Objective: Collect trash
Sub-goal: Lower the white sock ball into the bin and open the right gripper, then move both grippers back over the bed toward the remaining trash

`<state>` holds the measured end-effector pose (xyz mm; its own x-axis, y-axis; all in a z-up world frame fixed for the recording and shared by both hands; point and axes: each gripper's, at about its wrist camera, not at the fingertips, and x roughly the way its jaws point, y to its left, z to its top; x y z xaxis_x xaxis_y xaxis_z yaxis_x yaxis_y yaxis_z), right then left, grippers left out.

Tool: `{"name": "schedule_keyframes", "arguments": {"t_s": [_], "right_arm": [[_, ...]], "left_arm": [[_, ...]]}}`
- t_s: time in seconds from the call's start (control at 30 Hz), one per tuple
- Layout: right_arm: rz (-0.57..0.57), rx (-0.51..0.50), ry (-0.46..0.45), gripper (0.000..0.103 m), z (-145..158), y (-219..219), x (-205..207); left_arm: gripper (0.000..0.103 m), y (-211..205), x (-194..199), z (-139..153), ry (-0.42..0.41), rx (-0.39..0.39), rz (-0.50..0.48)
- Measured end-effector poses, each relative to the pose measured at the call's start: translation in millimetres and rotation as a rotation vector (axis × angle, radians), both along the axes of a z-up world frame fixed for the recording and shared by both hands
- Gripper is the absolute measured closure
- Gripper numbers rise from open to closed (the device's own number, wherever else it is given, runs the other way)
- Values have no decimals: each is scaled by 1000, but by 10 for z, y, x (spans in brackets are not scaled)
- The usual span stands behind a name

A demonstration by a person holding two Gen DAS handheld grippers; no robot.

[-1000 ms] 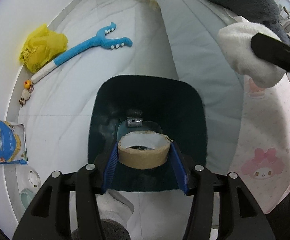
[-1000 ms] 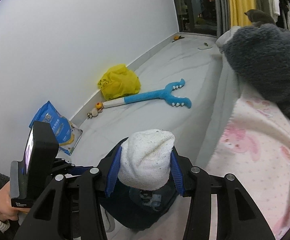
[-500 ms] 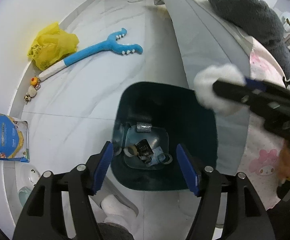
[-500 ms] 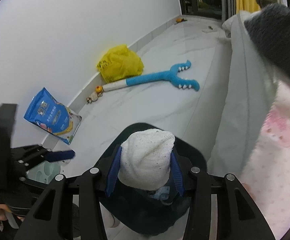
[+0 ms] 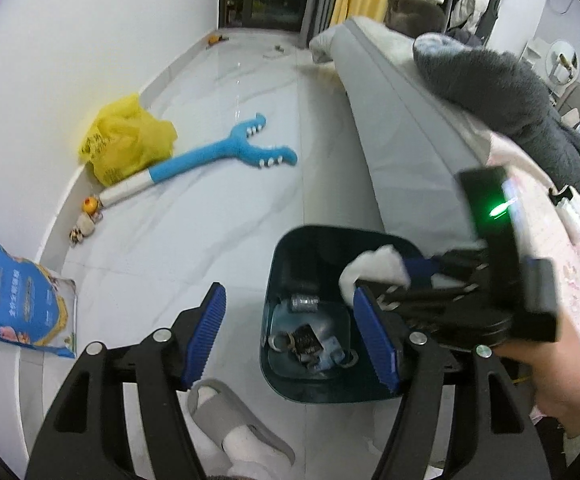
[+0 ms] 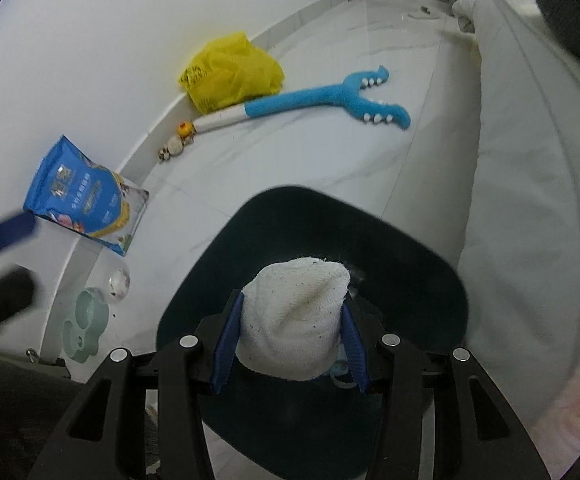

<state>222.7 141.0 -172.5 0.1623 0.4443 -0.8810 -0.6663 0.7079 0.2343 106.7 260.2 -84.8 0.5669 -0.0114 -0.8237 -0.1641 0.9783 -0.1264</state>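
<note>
The big bed (image 5: 402,128) stands on the right, and the dark bin (image 6: 430,280) sits on the white floor (image 5: 210,216) just beside it. Some small bits of trash already lie at the bottom of the bin.

The right gripper (image 6: 290,320) is clenched on a white cloth (image 6: 296,316), with one blue pad on each side of it. The cloth hangs over the open mouth of the bin, a little toward its near side. In the left view the cloth (image 5: 374,272) is seen above the far right part of the bin (image 5: 286,248).

The job now looks like dropping the cloth in. A good way is to keep the cloth over the middle of the hole, bring it low, then let go. If it is let go near the rim, it could catch there and hang over the edge. It is soft, so it will flop down and not bounce.

The left gripper (image 5: 294,336) has let go and holds nothing. Its blue pads stand apart. One pad is in front of the bin, so it should stay out of the way.

A slipper (image 5: 226,412) sits near the bin.
</note>
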Motion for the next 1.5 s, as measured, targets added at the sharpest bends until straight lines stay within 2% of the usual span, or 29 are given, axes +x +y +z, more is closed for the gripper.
{"name": "schedule_keyframes", "arguments": {"t_s": [0.47,0.57,0.67,0.73,0.87,0.93,1.13,1.23,1.3,1.5], "right_arm": [[26,-139,57,54,-537,209,-85],[48,-168,55,49,-584,219,-139],[55,-169,62,34,-567,218,-180],[60,-165,48,27,-502,199,-210],[75,-153,0,23,-323,146,-273],[73,-113,-30,17,-155,79,-296],[58,-27,-165,12,377,-151,-374],[41,5,-229,8,609,-311,-397],[34,0,-306,7,773,-445,-443],[-30,38,-416,6,1099,-938,-464]], "left_arm": [[30,-6,-183,530,-220,2,-40],[27,-29,-219,619,-258,1,-50],[27,-62,-260,727,-302,21,-54],[26,-76,-284,791,-326,19,-51],[23,-119,-320,938,-379,23,-38],[23,-169,-341,1005,-405,33,-36],[18,-324,-330,1196,-462,32,-43],[13,-421,-291,1248,-474,30,-50],[11,-498,-238,1265,-473,24,-55],[9,-724,-93,1283,-464,5,-58]]}}
